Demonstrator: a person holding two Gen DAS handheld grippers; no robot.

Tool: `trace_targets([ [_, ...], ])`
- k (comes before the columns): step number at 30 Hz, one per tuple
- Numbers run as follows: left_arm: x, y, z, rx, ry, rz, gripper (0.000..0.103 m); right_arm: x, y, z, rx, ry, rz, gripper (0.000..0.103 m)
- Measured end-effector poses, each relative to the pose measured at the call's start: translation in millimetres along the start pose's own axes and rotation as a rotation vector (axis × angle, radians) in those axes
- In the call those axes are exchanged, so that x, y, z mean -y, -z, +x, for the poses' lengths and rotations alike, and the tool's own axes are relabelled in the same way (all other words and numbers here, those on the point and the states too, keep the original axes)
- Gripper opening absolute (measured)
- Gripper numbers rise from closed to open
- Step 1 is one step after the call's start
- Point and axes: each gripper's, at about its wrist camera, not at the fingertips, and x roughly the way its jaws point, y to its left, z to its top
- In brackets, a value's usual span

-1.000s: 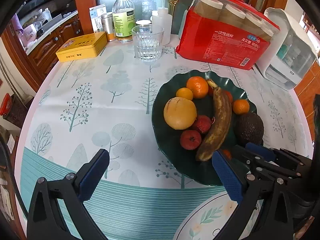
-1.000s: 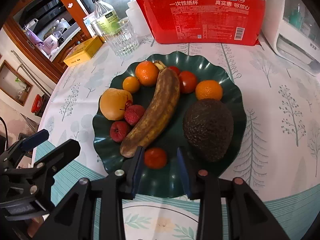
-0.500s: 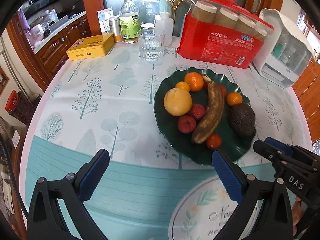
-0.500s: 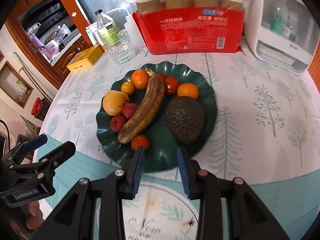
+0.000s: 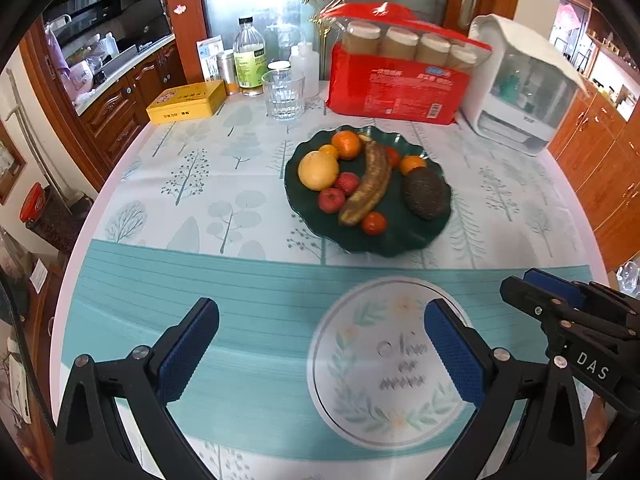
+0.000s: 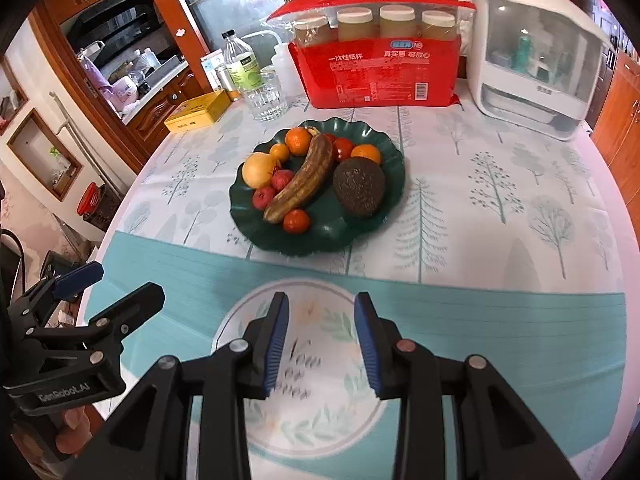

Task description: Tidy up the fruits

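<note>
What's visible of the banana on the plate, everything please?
The banana is overripe, its skin mostly brown with yellow patches. It looks whole and unpeeled, lying flat and diagonally across the middle of the dark green plate, stem end toward the far rim. Small red fruits crowd its left side; the avocado sits to its right.

Fruit on green plate [image 6: 394, 152]; right gripper [image 6: 322, 344] empty

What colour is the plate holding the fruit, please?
Dark green, with a wavy rim: the plate shows best in the right wrist view.
</note>
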Motion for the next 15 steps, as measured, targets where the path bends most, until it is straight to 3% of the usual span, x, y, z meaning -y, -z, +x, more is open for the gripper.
trace_targets([
  [15,25.9,45.8,-82.7,0.024,0.001,-0.016,0.102,3.5,40.2,-73.7,0.049,0.025,0.003,0.047],
])
